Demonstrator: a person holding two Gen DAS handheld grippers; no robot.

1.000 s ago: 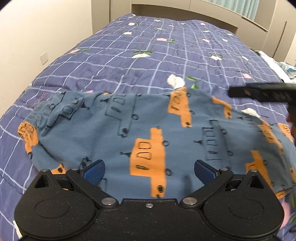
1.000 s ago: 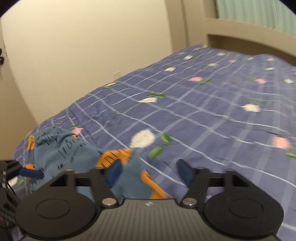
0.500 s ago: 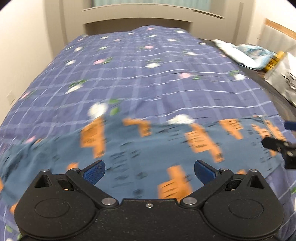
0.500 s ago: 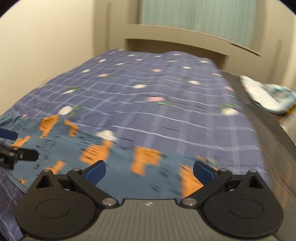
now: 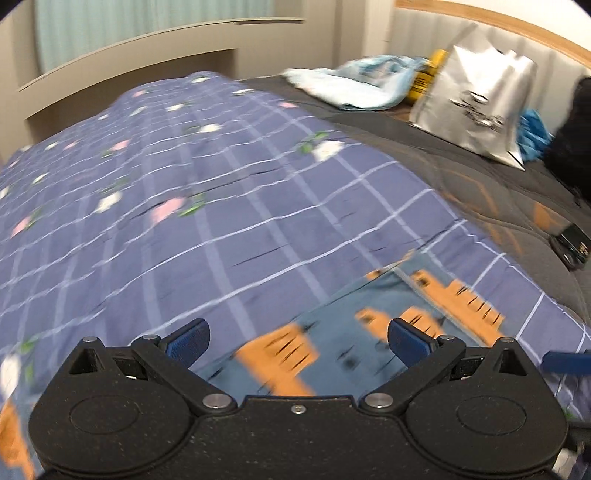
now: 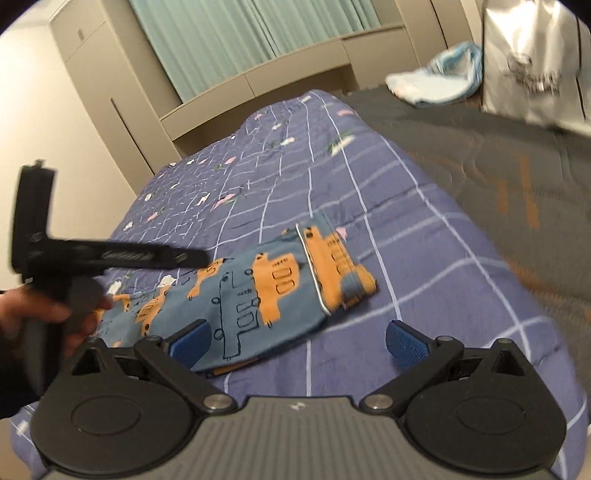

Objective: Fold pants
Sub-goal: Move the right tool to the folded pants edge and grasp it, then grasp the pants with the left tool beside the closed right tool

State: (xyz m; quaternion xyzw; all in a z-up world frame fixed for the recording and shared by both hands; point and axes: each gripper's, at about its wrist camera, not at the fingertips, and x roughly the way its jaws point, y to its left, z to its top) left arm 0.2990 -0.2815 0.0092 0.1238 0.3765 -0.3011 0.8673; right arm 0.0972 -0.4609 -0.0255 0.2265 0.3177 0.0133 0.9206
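**Both grippers wide open above the pants; nothing held**

Left gripper (image 5: 297, 341): your jaws stand wide apart, blue pads (image 5: 188, 339) clear of any cloth. Nothing is gripped. Between and beyond the pads you see the pants (image 5: 388, 332), blurred, lying on the quilt (image 5: 221, 206). In the right wrist view this gripper shows at the far left, held in your left hand (image 6: 44, 314), its black finger (image 6: 122, 256) reaching over the near end of the pants. Whether it touches the cloth cannot be told.

Right gripper (image 6: 297, 341): your jaws are at full spread, empty. The left pad (image 6: 190, 341) sits over the near edge of the pants; contact cannot be confirmed. The right pad sits over bare quilt.

Pants (image 6: 258, 288): blue with orange vehicle print, lying flat on the purple checked quilt, between the two grippers. The end with the white seam line and orange cuff lies to the right, away from the left hand.

Surroundings, left to right:
- Wall and wardrobe (image 6: 96, 92) at left.
- Headboard (image 6: 258, 81) and curtain (image 6: 240, 33) beyond the quilt.
- Grey blanket (image 6: 480, 155) right of the quilt.
- Light blue cloth (image 6: 439, 81) at the far end of the blanket.
- Silver bag (image 6: 535, 59) at far right.

Nothing lies on the pants.
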